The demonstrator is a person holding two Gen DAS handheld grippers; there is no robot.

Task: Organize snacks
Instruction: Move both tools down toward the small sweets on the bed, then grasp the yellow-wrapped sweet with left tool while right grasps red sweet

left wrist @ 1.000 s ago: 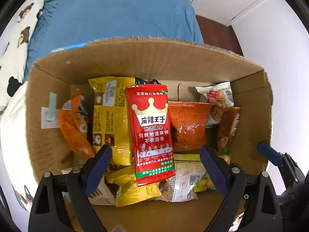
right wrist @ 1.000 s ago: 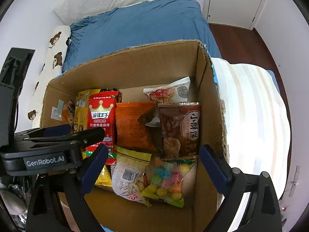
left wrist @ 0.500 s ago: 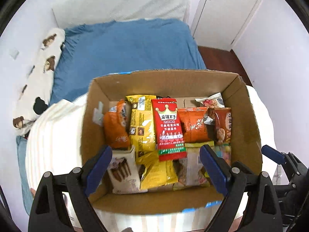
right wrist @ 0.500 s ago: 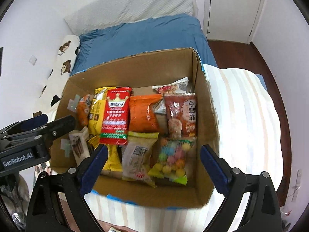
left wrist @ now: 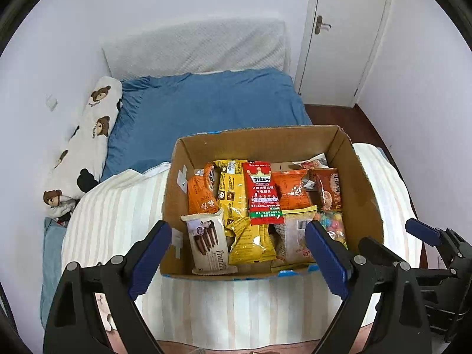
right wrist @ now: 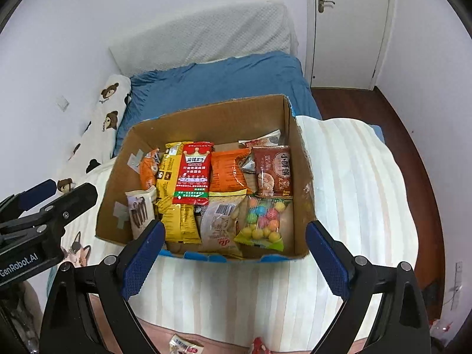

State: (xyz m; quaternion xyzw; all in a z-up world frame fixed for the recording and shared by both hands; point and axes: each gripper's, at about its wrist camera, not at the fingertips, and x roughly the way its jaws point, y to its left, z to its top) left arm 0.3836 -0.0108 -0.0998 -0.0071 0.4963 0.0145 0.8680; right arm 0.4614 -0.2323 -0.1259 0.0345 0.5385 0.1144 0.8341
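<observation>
cardboard box [left wrist: 361,194] sits on a striped cover [left wrist: 118,206] on the bed, full of snacks. both tongs are released, jaws spread wide, nothing between them, both held above the near edge of the box, not touching it.

left gripper [left wrist: 237,255]: in the left wrist view the box is at 12 o'clock from it, pkts showing thru the gap between the blue pads. red packet [left wrist: 262,191] w/ crown logo lies mid-box, straight ahead at 12. yellow packet [left wrist: 233,191] just beside it at 11, orange packet [left wrist: 202,194] further toward 10. franzzi wafer pack [left wrist: 209,242] at approx 11, just past the left pad. candy ball bag [left wrist: 332,225] at 1, touching the box's right wall.

right gripper [right wrist: 233,255]: box also at 12 in the right wrist view. candy ball bag [right wrist: 262,221] almost dead ahead, brown biscuit pkt [right wrist: 274,171] behind it at 12–1. red packet [right wrist: 194,174] at 11. left gripper's body shows at 9, well apart from the box.

blue bedsheet [right wrist: 221,82] beyond the box at 12.
</observation>
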